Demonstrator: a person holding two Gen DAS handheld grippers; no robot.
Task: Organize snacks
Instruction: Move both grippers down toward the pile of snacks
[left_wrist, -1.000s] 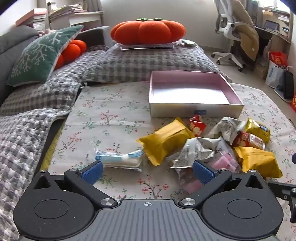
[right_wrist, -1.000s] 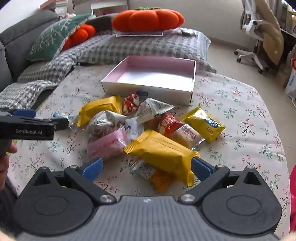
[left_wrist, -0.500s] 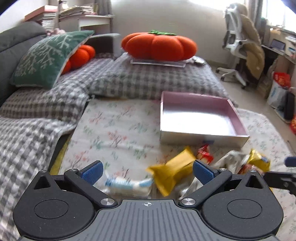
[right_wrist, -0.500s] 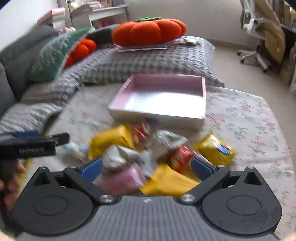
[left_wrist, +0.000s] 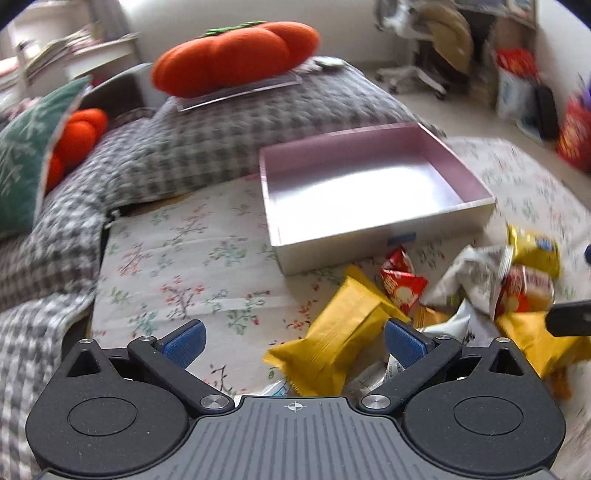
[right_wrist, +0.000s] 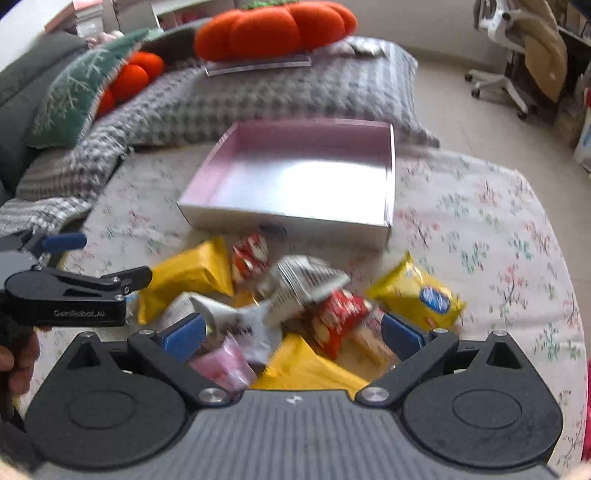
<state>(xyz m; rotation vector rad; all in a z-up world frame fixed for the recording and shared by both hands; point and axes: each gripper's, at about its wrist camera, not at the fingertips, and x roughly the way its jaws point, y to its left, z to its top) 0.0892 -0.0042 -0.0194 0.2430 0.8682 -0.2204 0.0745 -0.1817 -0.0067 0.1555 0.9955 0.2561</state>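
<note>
While heaped on the floral cloth (right_wrist: 480, 206), snacks: piled just in front of the pink box, none inside it.
Pink box (right_wrist: 295, 177): shallow, open-topped, interior bare, on the cloth beyond the pile.
Yellow packet (left_wrist: 343, 332): nearest the left tool, partly between its blue pads.
Yellow bag with blue logo (right_wrist: 417, 295): at the pile's right edge.
Red packets (right_wrist: 251, 254): near the box's front wall.
Left gripper (left_wrist: 293, 341): jaws spread wide, clamping nothing, low over the pile's left side.
Right gripper (right_wrist: 291, 332): jaws likewise apart, holding nothing, above the pink packet (right_wrist: 225, 365).
Pumpkin cushion (left_wrist: 236, 55): on the checked bedding (left_wrist: 229, 133) behind.
</note>
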